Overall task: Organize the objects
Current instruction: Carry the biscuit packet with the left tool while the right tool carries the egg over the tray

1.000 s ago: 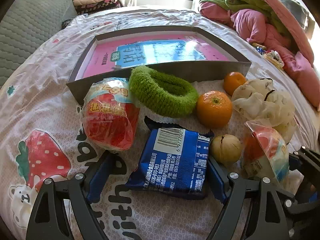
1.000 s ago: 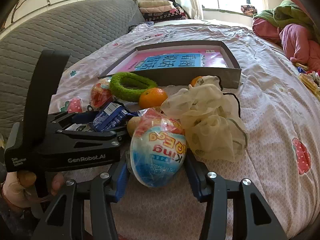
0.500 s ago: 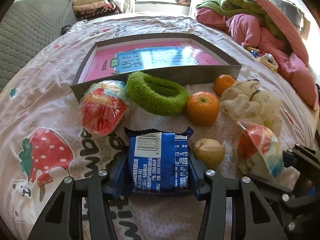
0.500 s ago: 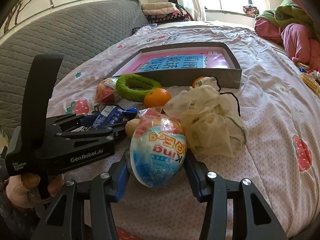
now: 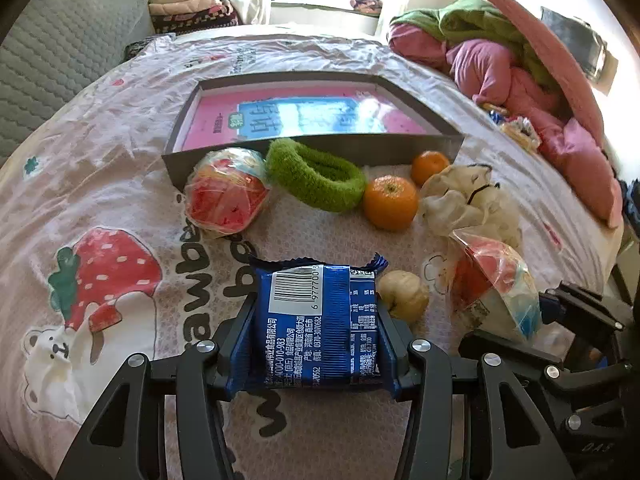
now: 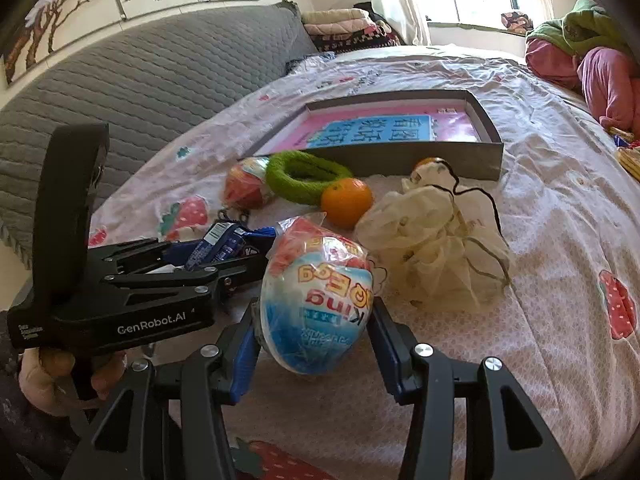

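My left gripper [image 5: 318,320] is shut on a blue snack packet [image 5: 320,320] and holds it above the bedsheet. My right gripper [image 6: 316,320] is shut on a wrapped toy egg [image 6: 316,300], which also shows in the left wrist view [image 5: 494,292]. A grey box [image 5: 400,148] with a pink book inside lies farther back; it also shows in the right wrist view [image 6: 420,160]. Before it lie a second wrapped egg [image 5: 226,196], a green fuzzy ring [image 5: 316,176], two oranges [image 5: 390,202] [image 5: 430,166], a cream mesh bag [image 5: 468,204] and a walnut [image 5: 404,296].
All lies on a bed with a strawberry-print sheet [image 5: 120,160]. A grey quilted headboard [image 6: 140,88] stands at the left. Pink and green bedding [image 5: 520,72] is piled at the right. The left gripper's body [image 6: 120,280] sits close beside my right gripper.
My left gripper closed on the blue packet and lifted it back from the pile. My right gripper kept its hold on the egg and rose slightly.
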`<state>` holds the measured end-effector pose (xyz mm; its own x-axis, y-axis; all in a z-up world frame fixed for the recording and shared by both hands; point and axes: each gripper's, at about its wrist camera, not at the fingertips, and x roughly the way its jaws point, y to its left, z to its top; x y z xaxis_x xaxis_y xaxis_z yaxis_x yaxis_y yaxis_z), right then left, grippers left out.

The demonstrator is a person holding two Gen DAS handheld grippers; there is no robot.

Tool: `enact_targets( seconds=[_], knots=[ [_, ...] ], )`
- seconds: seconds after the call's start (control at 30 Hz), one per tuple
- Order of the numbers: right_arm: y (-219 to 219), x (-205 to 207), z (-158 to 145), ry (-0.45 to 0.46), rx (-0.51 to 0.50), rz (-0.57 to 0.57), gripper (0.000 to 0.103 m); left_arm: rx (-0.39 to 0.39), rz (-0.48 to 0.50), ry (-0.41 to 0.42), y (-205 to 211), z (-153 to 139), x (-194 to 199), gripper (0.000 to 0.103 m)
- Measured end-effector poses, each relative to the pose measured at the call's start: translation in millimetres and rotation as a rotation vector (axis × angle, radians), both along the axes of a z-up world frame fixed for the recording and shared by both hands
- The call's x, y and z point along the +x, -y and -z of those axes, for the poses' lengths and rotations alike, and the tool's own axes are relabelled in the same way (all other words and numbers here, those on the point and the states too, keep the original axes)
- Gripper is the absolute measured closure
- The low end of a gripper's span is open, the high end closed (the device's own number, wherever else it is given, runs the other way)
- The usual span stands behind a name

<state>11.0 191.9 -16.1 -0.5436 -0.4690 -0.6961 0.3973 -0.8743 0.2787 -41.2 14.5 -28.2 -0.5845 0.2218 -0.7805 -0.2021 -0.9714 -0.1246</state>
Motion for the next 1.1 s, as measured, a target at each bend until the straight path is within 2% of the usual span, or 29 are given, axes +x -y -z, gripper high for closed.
enact_targets(
  seconds=[0.2, 0.63, 1.1],
  knots=[
    [-3, 6, -12, -0.035, -0.037, 0.002, 0.052, 0.0, -0.016, -0.046, 4, -14, 8, 0.05],
    [2, 5, -42, -0.199, 0.046, 0.062, 0.052, 0.011, -0.064, -0.101, 7, -29, 13, 0.05],
    [-6, -18, -53, -0.26, 0.067, 0.108, 0.052, -0.041, -0.079, -0.181, -1, -49, 1, 0.05]
  ],
)
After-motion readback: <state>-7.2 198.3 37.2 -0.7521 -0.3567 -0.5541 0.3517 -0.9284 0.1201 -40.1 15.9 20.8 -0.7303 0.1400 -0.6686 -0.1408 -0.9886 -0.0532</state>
